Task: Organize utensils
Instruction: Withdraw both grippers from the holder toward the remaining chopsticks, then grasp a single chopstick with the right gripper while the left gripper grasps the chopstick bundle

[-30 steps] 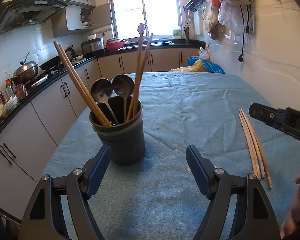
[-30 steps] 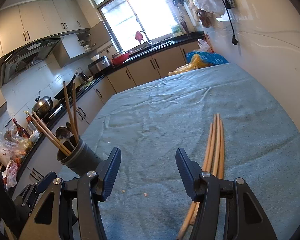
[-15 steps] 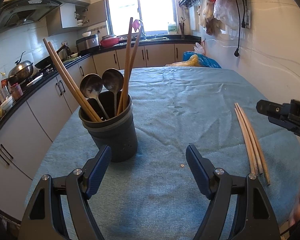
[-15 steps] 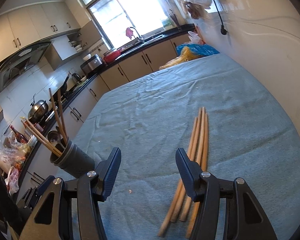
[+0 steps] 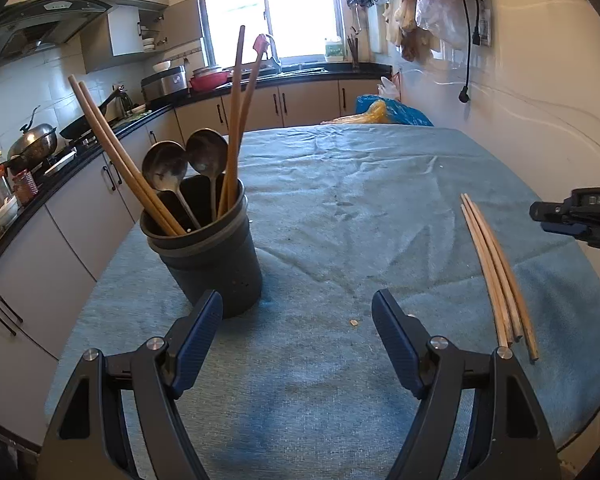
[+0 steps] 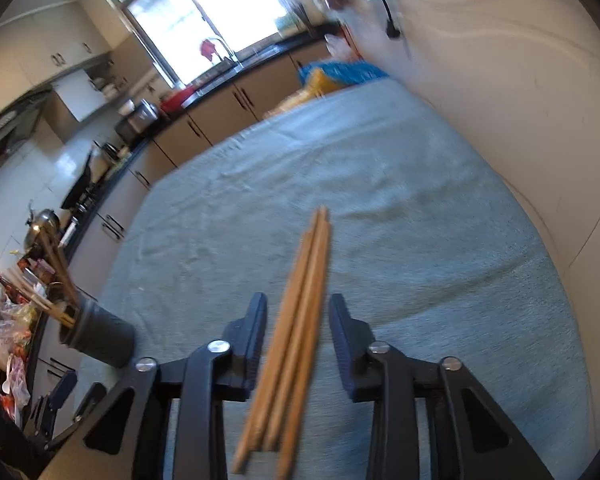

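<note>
From my left wrist camera, my left gripper (image 5: 297,312) hangs released, jaws wide apart with only the blue-green tablecloth (image 5: 340,208) between them. The dark utensil holder (image 5: 208,256) stands upright just ahead of my left finger, holding 2 metal spoons (image 5: 188,168) and 4 long chopsticks (image 5: 236,120) leaning against its rim. Well to the right, a loose bundle of chopsticks (image 5: 496,272) lies flat on the cloth, and my right gripper (image 5: 576,216) pokes in at the edge, near them.

From my right wrist camera, which is blurred, my right gripper (image 6: 298,320) is closing with the loose chopsticks (image 6: 300,320) lying lengthwise between the jaws; a gap shows on each side, so the pads are not pressing them. The holder (image 6: 100,336) sits far left near the table edge.
</note>
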Demonstrator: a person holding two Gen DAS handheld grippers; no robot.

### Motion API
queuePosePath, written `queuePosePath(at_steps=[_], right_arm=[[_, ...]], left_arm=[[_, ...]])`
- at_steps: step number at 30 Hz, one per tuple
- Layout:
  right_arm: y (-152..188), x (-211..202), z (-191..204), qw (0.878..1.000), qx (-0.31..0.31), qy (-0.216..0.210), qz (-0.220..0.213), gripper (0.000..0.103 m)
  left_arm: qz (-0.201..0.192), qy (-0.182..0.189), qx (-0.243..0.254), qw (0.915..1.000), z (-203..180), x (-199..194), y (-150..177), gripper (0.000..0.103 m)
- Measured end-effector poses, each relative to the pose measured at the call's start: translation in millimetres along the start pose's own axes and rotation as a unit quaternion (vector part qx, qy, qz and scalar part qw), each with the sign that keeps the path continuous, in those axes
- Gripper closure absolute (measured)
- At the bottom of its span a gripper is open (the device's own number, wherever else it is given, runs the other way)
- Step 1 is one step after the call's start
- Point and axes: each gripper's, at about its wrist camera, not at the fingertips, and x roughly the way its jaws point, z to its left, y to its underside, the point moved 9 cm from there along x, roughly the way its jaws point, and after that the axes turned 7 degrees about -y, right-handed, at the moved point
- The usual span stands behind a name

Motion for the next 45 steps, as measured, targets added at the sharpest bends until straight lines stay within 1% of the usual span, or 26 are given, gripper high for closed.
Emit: queuePosePath(at_steps=[3,7,13,18,20,24,27,28,29,31,32,34,36,39,41,42,43,44,45], right_arm=[[-4.8,14.7,-12.9,1.000,0.009,0.007,0.026,0.085],[-12.5,36.2,-16.5,0.998,0.014,0.004,0.055,0.085],[-18.3,67.1,-22.4,0.995,0.007,0.036,0.091,0.087],[-20.1,81.1,-27.9,0.992,-0.009,0.067,0.108,0.087],[-19.9,85.1,-27.4,0.991,-0.013,0.065,0.114,0.087],[-21.8,89.0,-22.6,0.988,-0.037,0.090,0.117,0.087],[-25.2,95.0,-24.1,0.982,-0.057,0.120,0.130,0.086],[-26.1,97.5,-24.6,0.982,-0.061,0.118,0.134,0.088],[-28.5,98.7,-25.3,0.980,-0.070,0.126,0.137,0.090],[-29.4,100.6,-24.1,0.975,-0.094,0.132,0.150,0.090],[-29.9,100.1,-25.8,0.975,-0.095,0.131,0.152,0.093],[-29.2,99.0,-27.7,0.973,-0.105,0.133,0.156,0.094],[-29.7,89.8,-40.4,0.973,-0.099,0.144,0.153,0.097],[-27.1,74.1,-54.7,0.977,-0.080,0.138,0.143,0.097],[-21.9,62.7,-64.7,0.981,-0.062,0.122,0.136,0.097],[-20.6,59.7,-66.8,0.983,-0.056,0.114,0.133,0.097],[-19.4,56.9,-68.6,0.984,-0.050,0.108,0.129,0.097],[-17.6,54.3,-69.9,0.986,-0.044,0.101,0.126,0.097],[-15.5,51.9,-70.8,0.987,-0.039,0.092,0.123,0.097]], left_arm=[[0.000,0.003,0.003,1.0000,-1.4,0.1,1.0,0.027],[0.000,0.005,0.005,1.0000,-1.3,0.1,1.5,0.027],[0.002,0.008,0.000,1.0000,2.7,1.8,1.9,0.027],[0.006,0.014,-0.005,0.9999,6.1,5.4,3.3,0.027],[0.007,0.015,-0.006,0.9998,7.4,6.9,3.5,0.027],[0.013,0.019,-0.007,0.9997,7.5,10.7,5.1,0.027],[0.017,0.024,-0.002,0.9996,4.8,12.6,5.1,0.027],[0.018,0.026,0.000,0.9995,3.2,12.9,4.9,0.027],[0.019,0.029,0.001,0.9994,1.5,13.0,4.5,0.027],[0.022,0.036,0.007,0.9991,-3.5,13.7,2.5,0.027],[0.024,0.040,0.011,0.9988,-6.5,14.2,0.9,0.027],[0.030,0.057,0.020,0.9977,-16.9,14.4,-4.3,0.027],[0.038,0.079,0.028,0.9958,-29.0,14.0,-9.3,0.027],[0.063,0.131,0.043,0.9884,-56.6,17.4,-18.9,0.027],[0.091,0.155,0.046,0.9827,-75.8,27.0,-25.6,0.027],[0.105,0.169,0.048,0.9788,-86.2,32.4,-29.2,0.029],[0.117,0.183,0.053,0.9746,-99.3,40.3,-34.9,0.035],[0.130,0.186,0.058,0.9722,-107.1,47.1,-37.2,0.039],[0.147,0.198,0.059,0.9673,-117.3,55.0,-40.3,0.041]])
